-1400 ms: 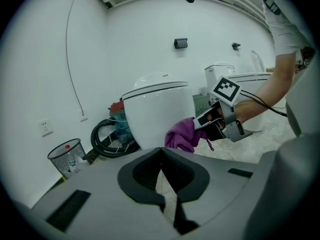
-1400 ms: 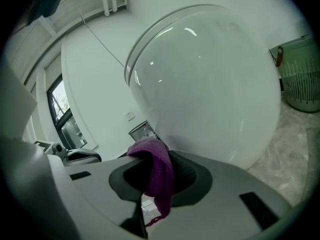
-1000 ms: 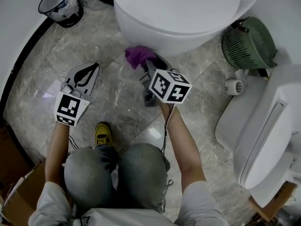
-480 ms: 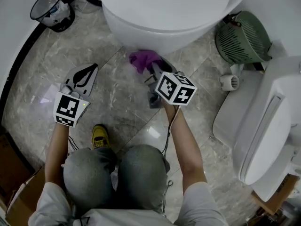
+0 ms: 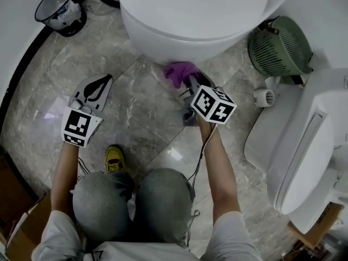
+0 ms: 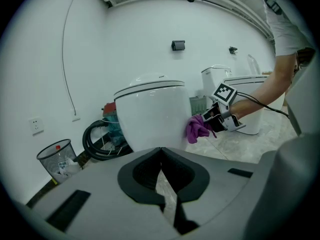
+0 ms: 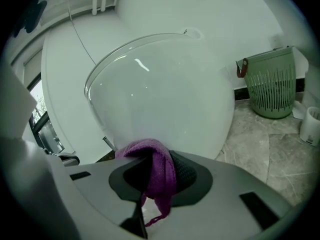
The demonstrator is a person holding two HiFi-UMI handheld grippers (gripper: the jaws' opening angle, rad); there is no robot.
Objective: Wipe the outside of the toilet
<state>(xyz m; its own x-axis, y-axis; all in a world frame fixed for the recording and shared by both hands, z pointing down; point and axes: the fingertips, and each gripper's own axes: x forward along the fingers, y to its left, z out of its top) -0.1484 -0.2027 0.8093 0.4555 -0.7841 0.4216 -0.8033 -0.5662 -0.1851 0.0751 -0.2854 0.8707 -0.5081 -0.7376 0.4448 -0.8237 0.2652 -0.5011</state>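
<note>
At far left a wire bin [image 5: 60, 5] stands on the grey marble floor [image 5: 136, 121]. Our left gripper [image 5: 97, 87], clenched empty, hovers apart; our right gripper [image 5: 187, 85] grasps the purple cloth [image 5: 179, 72] against the toilet [image 5: 190, 15] bowl's near side.

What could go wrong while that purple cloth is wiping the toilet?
1. The cloth is pinched in the right gripper with a loose tail hanging down; rubbing on the toilet might tug it out.
2. The green basket and small white cup stand near that side; a wider sweep could knock them.
3. The cloth is bunched, so the hard fingers could perhaps scrape the bowl.
</note>
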